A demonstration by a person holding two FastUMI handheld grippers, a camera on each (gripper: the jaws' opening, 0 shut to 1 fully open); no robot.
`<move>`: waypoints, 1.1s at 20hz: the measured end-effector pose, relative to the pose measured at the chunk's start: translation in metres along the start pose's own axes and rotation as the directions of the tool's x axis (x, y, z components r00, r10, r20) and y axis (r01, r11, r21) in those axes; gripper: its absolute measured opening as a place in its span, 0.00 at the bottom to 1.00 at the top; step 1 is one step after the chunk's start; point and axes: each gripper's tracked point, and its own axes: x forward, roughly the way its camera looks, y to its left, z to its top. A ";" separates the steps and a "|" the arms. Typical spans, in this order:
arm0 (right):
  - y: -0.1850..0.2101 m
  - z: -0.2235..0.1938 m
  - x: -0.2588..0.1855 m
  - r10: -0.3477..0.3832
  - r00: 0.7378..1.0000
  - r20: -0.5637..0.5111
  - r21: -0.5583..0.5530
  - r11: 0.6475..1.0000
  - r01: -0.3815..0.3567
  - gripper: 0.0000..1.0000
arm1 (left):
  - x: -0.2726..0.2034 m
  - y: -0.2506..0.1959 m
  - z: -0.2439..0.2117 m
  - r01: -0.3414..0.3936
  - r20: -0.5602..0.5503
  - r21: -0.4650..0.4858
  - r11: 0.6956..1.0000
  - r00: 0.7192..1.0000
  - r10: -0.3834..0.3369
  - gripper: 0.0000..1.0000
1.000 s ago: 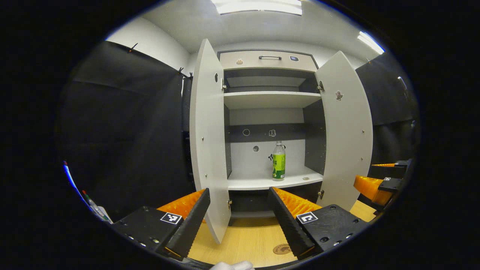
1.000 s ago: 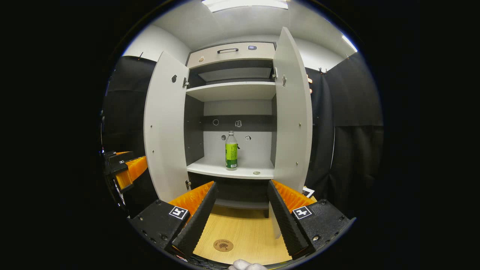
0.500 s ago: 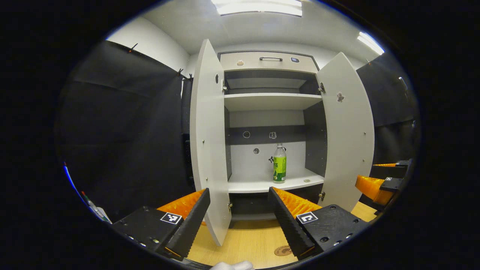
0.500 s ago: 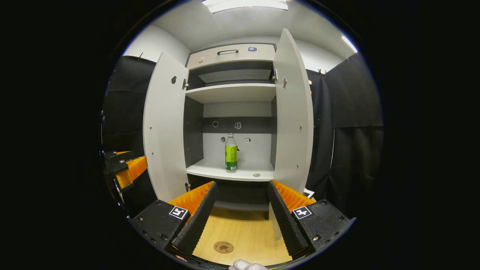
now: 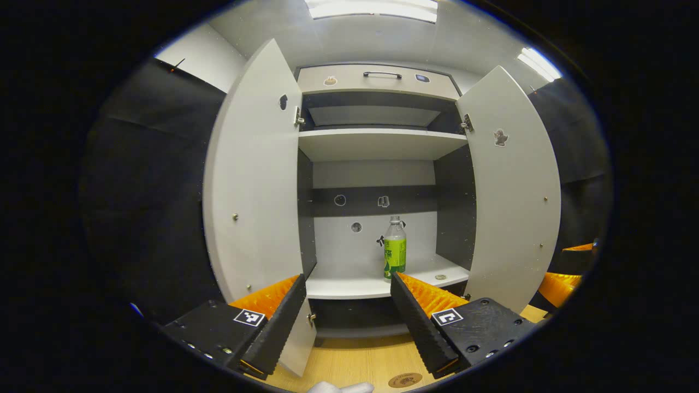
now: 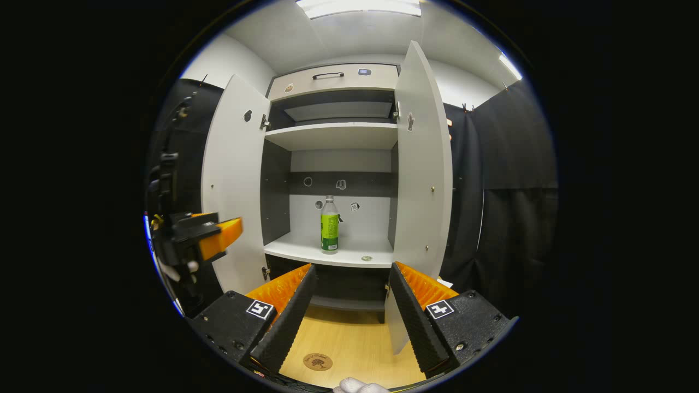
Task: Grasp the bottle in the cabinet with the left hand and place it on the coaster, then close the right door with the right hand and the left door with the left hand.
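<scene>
The clear plastic bottle with a green label stands upright on the white cabinet's lower shelf, untouched. The left gripper has moved closer to it, fingers spread and empty. The right gripper stays low, also spread. Both grey doors remain open.

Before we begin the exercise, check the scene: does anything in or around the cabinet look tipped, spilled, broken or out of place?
Nothing stands out. The bottle stands upright on the shelf, both doors hang open and straight, and the coaster lies flat on the table. No spill shows.
</scene>
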 end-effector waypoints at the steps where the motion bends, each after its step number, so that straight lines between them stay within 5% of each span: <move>1: -0.002 0.001 0.001 0.001 1.000 -0.005 0.002 1.000 -0.001 0.84 | 0.019 -0.009 0.003 0.014 0.005 -0.012 1.000 1.000 -0.014 0.95; 11: -0.025 0.021 0.016 0.007 1.000 -0.015 -0.005 1.000 -0.007 0.84 | 0.211 -0.086 0.009 0.055 -0.001 -0.060 0.997 0.998 -0.055 0.95; 22: -0.031 0.013 0.032 0.047 0.997 -0.063 -0.053 0.997 -0.050 0.84 | 0.317 -0.104 -0.050 -0.007 -0.087 -0.057 0.998 0.996 0.002 0.94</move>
